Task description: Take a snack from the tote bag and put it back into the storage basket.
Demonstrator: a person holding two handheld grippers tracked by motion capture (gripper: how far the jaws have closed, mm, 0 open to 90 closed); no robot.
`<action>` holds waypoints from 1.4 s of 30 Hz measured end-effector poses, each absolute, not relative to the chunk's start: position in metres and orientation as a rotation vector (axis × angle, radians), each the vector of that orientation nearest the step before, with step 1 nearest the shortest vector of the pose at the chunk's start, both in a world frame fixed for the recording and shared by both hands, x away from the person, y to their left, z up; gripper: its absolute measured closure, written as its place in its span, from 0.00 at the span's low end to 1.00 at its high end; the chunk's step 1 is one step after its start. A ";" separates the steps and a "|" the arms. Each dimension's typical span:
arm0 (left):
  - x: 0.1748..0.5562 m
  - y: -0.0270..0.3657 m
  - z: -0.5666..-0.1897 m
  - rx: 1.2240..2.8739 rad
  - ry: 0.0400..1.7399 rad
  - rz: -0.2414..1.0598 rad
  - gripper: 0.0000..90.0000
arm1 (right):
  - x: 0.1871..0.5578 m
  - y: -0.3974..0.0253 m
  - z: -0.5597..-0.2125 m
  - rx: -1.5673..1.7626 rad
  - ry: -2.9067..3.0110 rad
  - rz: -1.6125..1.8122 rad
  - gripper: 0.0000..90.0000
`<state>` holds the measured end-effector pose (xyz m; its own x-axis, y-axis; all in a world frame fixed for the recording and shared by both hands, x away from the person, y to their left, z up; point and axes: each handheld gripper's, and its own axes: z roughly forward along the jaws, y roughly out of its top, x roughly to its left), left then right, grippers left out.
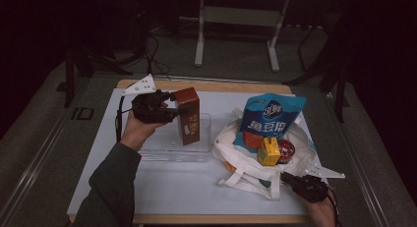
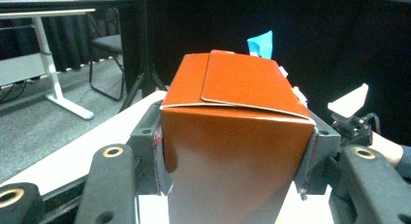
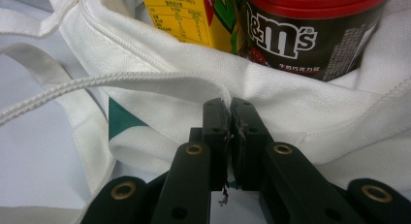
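Observation:
My left gripper is shut on a tall brown carton, holding it upright over a clear plastic tray. In the left gripper view the carton sits clamped between both jaws. A white cloth tote bag lies at the right, holding a blue snack pouch, a yellow juice box and a red-lidded M&M's jar. My right gripper is shut on the bag's rim, with the juice box and jar just beyond.
A white mat covers the wooden table. The clear tray sits mid-table, left of the bag. Bag handles trail toward the front edge. A desk frame and cables stand on the floor beyond the table.

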<state>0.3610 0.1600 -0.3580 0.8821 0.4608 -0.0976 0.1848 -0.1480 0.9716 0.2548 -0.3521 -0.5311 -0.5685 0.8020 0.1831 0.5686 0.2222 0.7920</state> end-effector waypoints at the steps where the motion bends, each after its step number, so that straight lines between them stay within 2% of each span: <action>1: 0.361 0.162 -0.359 1.727 0.500 0.258 0.47 | 0.255 -0.352 -0.531 1.290 2.233 1.267 0.95; 24: 0.362 0.206 -0.378 1.785 0.551 0.285 0.47 | 0.255 -0.352 -0.531 1.295 2.231 1.272 0.95; 34: 0.364 0.210 -0.385 1.855 0.545 0.250 0.47 | 0.254 -0.352 -0.531 1.295 2.231 1.274 0.94; 42: 0.368 0.191 -0.392 1.969 0.499 0.195 0.46 | 0.254 -0.352 -0.531 1.296 2.231 1.272 0.94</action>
<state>0.3682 0.1912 -0.3923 0.9000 0.4277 -0.0844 0.2576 -0.3654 0.8945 0.2543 -0.3521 -0.5313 -0.5665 0.8022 0.1883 0.5706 0.2170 0.7920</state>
